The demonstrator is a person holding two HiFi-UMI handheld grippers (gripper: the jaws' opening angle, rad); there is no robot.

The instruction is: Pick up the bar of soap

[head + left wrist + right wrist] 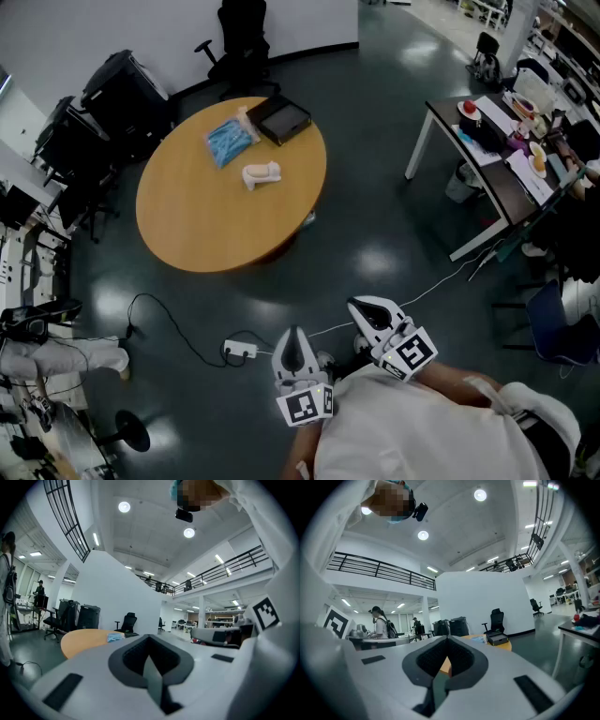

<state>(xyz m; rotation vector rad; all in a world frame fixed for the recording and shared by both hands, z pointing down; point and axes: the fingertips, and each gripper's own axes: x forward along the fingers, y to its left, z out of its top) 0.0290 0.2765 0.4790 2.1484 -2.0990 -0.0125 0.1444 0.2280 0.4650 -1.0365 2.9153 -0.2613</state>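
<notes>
Soap [262, 174], the pale lump as we judge it, lies on the round table [202, 234], far ahead beside a blue packet [230, 142] and a black box [284, 119]. We carry both tongs near our body, out of reach. The left tongs [295, 335] and right tongs [360, 306] are each pressed together, holding nothing.

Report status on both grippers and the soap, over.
Left gripper and right gripper shut, empty, at the body. Soap on the round table, untouched. Power strip lying between.

Pale soap bar [262, 174] — on round table [187, 234], untouched
</notes>
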